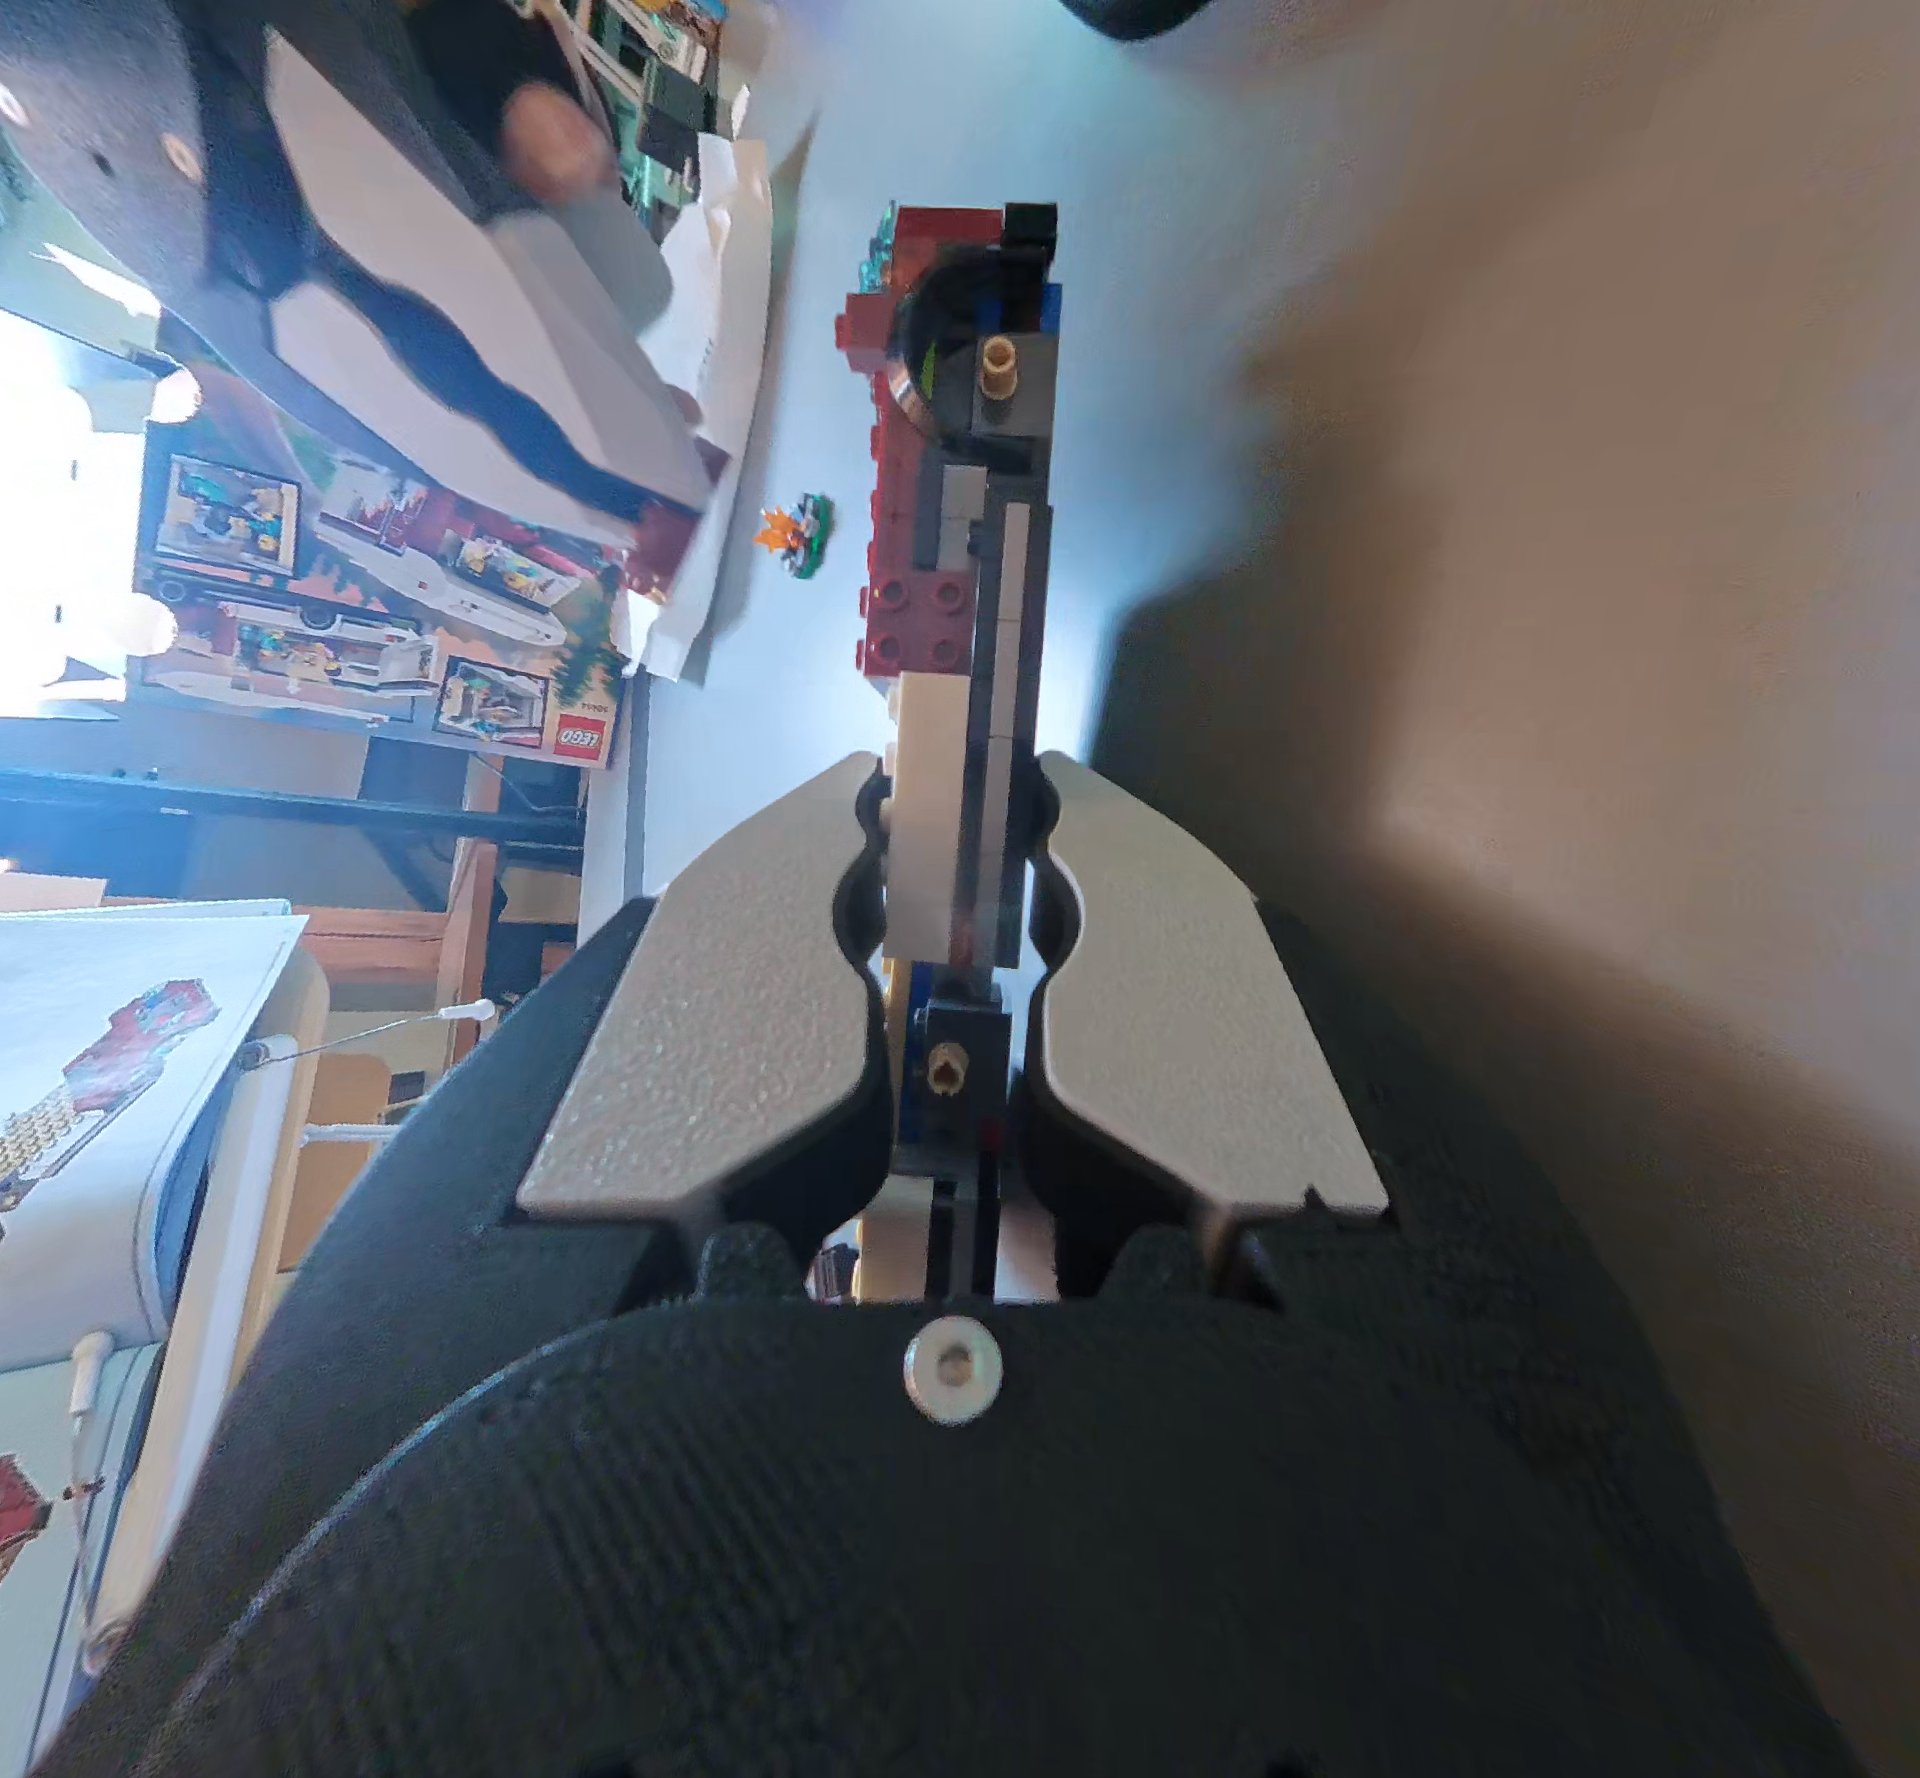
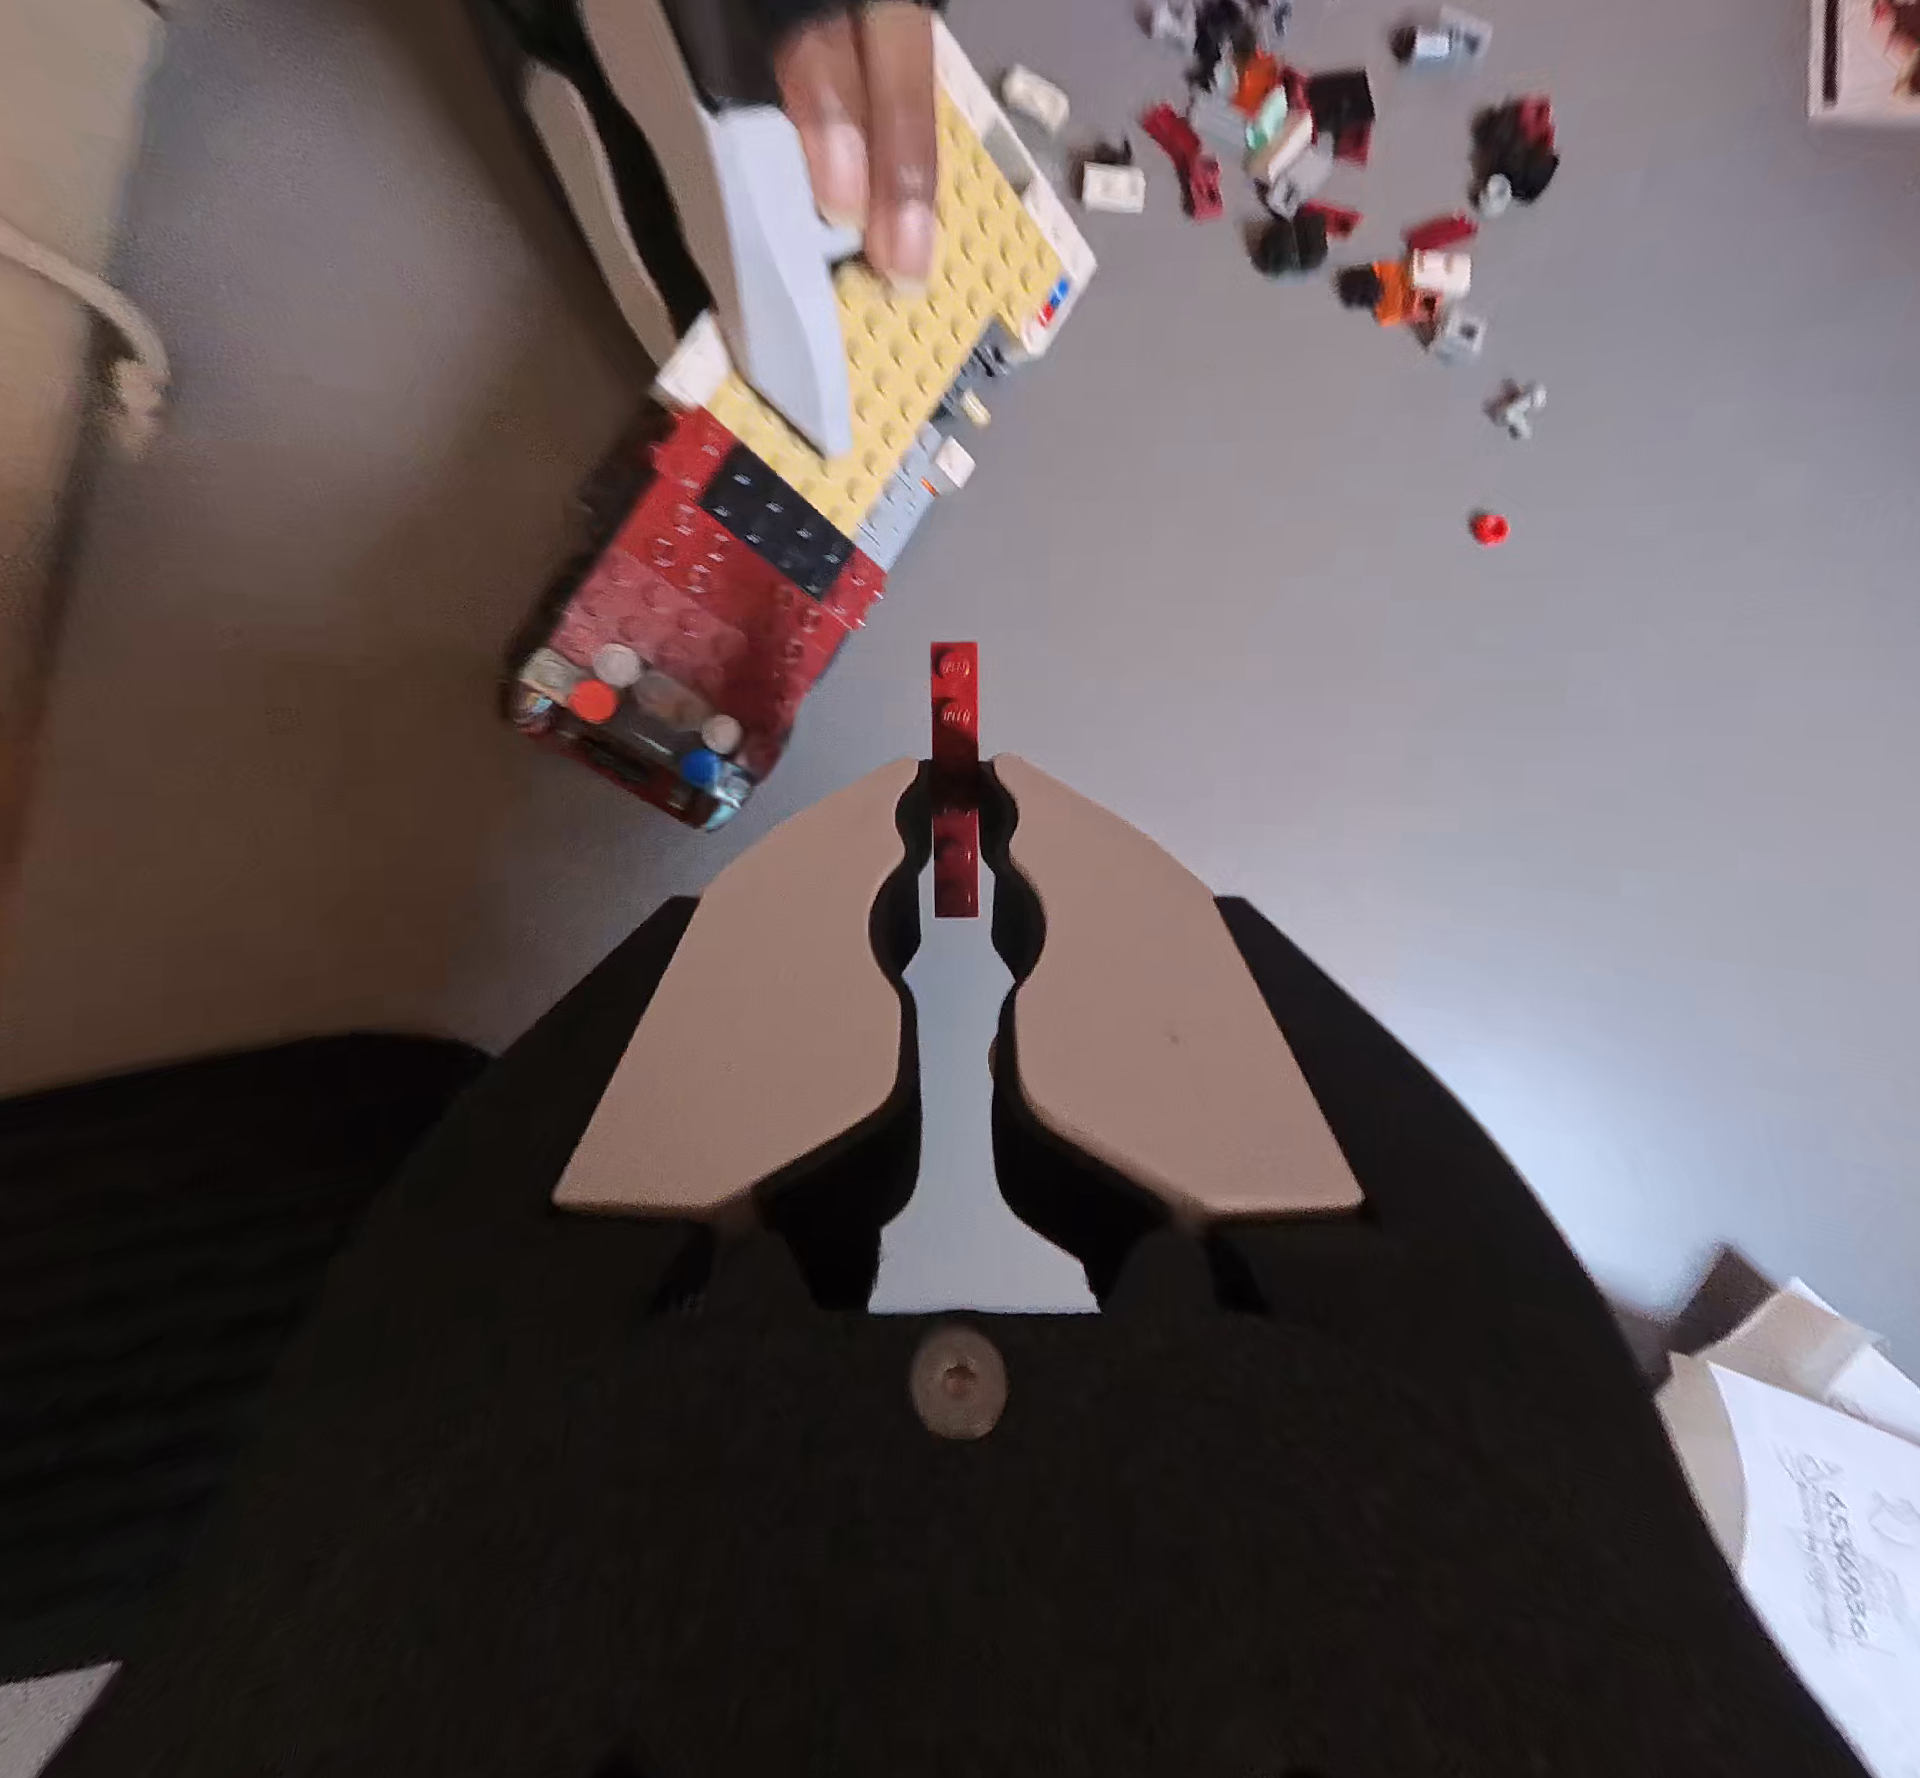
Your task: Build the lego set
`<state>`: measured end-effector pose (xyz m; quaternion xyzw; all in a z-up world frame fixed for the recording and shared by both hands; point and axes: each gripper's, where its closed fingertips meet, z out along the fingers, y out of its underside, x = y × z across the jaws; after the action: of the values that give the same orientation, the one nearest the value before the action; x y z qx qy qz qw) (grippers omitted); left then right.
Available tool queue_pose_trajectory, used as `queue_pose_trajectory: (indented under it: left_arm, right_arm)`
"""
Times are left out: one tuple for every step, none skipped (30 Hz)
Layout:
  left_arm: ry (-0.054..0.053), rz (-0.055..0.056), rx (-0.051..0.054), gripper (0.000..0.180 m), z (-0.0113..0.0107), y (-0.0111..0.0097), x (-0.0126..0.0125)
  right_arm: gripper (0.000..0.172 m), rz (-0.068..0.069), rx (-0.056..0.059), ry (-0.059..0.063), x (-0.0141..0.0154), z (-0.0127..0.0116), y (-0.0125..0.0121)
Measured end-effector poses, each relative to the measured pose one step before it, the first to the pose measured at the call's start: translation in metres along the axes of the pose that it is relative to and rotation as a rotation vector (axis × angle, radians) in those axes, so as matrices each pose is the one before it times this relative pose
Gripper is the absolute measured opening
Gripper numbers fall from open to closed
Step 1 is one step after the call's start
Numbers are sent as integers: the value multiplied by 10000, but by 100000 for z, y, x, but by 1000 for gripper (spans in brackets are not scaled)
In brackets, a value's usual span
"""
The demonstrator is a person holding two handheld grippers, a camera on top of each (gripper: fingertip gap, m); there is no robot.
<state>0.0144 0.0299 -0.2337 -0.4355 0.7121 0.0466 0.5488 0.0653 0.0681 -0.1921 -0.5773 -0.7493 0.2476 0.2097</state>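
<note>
My left gripper is shut on a long toy-brick model, gripped across its white and dark grey side strips; its red bricks and a black arch run ahead of the fingertips. The same model shows in the right wrist view with a yellow studded deck, red and black plates, and the left gripper's pale finger and a hand on it. My right gripper is shut on a narrow dark red studded plate that sticks out past the fingertips, just right of the model's red end.
A scatter of several small loose bricks lies on the grey table at the upper right, with a single red round piece apart from it. Paper sheets lie at the lower right. A small orange and green piece and toy boxes sit left of the model. Spacing between my two grippers at the tips: around 8 cm. Left tips and right tips are each some 15 cm from the single red round piece.
</note>
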Motion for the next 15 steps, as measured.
queue_pose_trajectory:
  left_arm:
    - [-15,-18,67,24,-46,-86,-61]
    - [18,-6,46,24,-15,-51,8]
    - [-2,28,67,24,-26,-80,21]
    - [4,66,91,24,-47,-112,56]
    - [23,33,116,24,-74,-182,57]
    - [33,-36,129,24,-68,-216,45]
    - [29,-94,128,24,-78,-226,-7]
    - [18,-106,155,24,-117,-273,-55]
    - [19,-114,207,24,-152,-338,-81]
    - [33,-156,237,24,-180,-404,-74]
    - [9,-170,238,24,-189,-431,-116]
    - [-32,-116,225,24,-209,-447,-174]
    - [-65,-55,209,24,-191,-453,-194]
    - [-92,-13,182,24,-172,-444,-195]
    - [-109,28,135,24,-135,-353,-183]
  right_arm:
    - [8,-102,324,-176,-656,-665,-772]
    - [8,-106,302,-160,-633,-486,-655]
    - [8,-82,239,-165,-619,-308,-496]
    - [8,-63,196,-161,-579,-177,-380]
    - [8,-52,168,-159,-534,-76,-293]
    - [8,-40,152,-190,-512,9,-226]
    - [8,-25,164,-234,-534,46,-242]
    - [8,-12,170,-265,-515,65,-263]
    - [8,-12,136,-302,-501,67,-271]
    - [8,-10,120,-322,-490,56,-277]
    - [8,-2,137,-325,-448,58,-360]
    - [8,-9,134,-322,-425,66,-404]
    - [8,-23,90,-307,-398,102,-396]
    - [8,-48,5,-272,-390,138,-319]
    - [8,-100,-80,-178,-271,170,-204]
